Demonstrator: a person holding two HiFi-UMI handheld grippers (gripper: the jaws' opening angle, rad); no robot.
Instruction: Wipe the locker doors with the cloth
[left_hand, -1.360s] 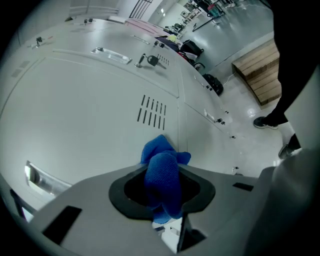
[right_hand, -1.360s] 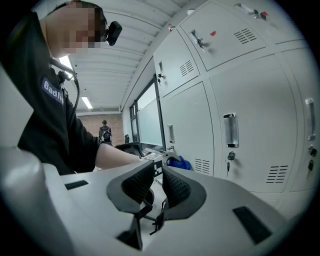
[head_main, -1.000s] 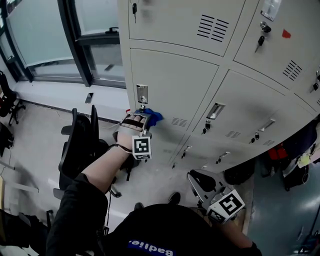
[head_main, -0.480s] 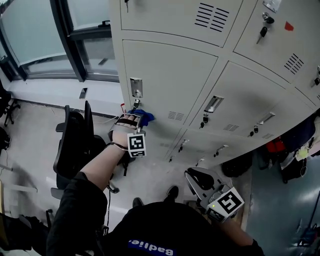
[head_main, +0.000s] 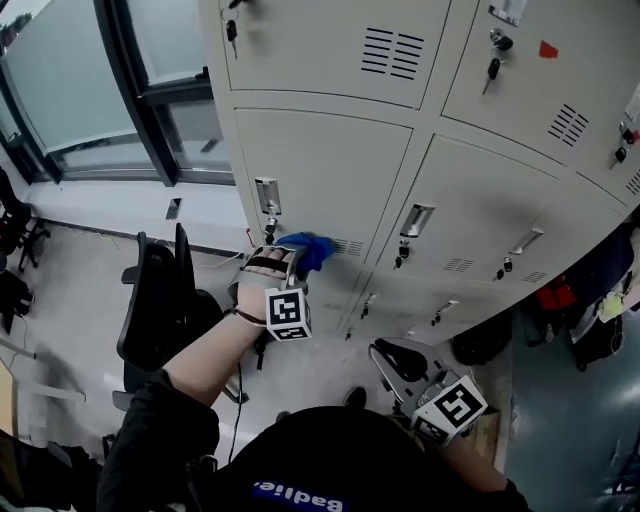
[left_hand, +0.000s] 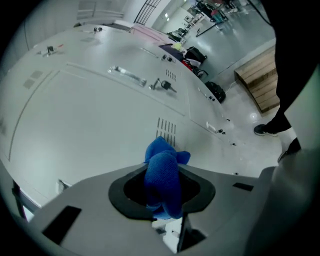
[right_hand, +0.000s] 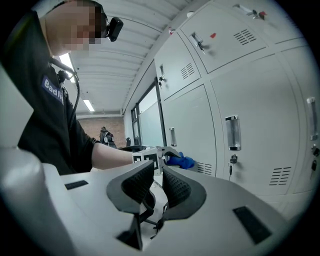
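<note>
The left gripper (head_main: 291, 254) has its fingers clenched on the blue cloth (head_main: 308, 248). The cloth bunches out past the tips and sits against the lower part of a grey locker door (head_main: 330, 165), just beside the vent slots (head_main: 349, 246) (below and to the right of the door's handle (head_main: 267, 195)). The right gripper (head_main: 398, 362) hangs low near the person's body, well apart from the lockers, its fingers slightly parted and holding nothing.

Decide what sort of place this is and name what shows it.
Probably an office locker area: a bank of grey metal lockers with keys in the locks, and black office chairs by a big window.
</note>
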